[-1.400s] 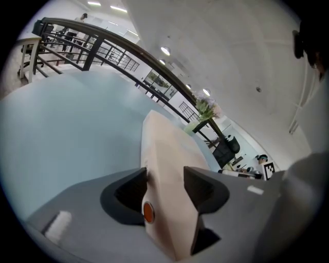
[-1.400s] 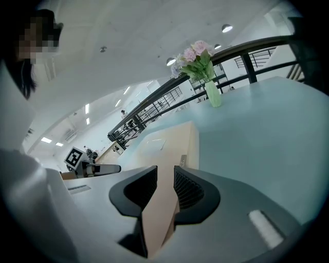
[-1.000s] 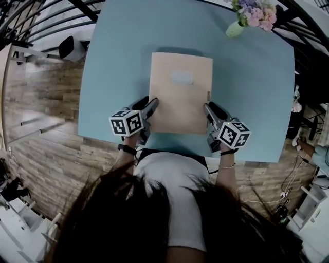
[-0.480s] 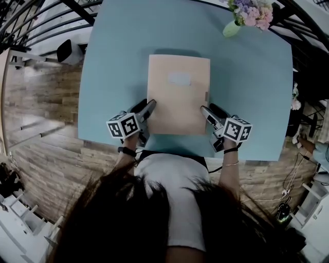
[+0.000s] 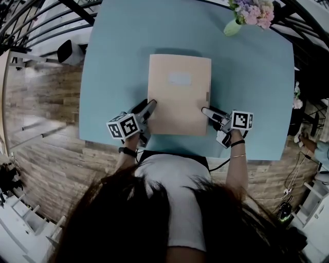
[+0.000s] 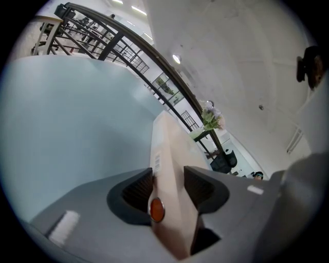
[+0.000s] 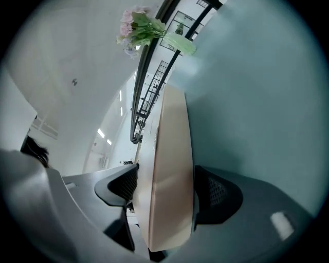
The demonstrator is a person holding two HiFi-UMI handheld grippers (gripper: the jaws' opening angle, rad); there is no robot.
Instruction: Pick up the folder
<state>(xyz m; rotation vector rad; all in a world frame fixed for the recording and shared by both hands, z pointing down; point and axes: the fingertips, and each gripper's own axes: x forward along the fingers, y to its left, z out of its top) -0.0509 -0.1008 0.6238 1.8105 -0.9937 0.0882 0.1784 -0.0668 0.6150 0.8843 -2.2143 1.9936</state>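
Observation:
A thick beige folder [image 5: 179, 95] with a pale label lies flat on the light blue table [image 5: 118, 61]. My left gripper [image 5: 151, 104] is at its near left corner. In the left gripper view the folder [image 6: 169, 169] runs edge-on between the jaws, and both pads of the left gripper [image 6: 167, 187] press on it beside an orange snap [image 6: 156, 208]. My right gripper [image 5: 206, 111] is at the near right corner. Its jaws are opening, and the folder's edge [image 7: 172, 169] stands between them with the right gripper [image 7: 167, 190] pads just off it.
A vase of pink and purple flowers [image 5: 251, 11] stands at the table's far right corner. The table's near edge [image 5: 175, 146] runs just behind both grippers. Wooden floor [image 5: 46, 118] and dark railings lie to the left.
My right gripper has rolled and sunk a little at the folder's near right corner, and its jaws have spread wider. The left gripper and the folder have stayed put.

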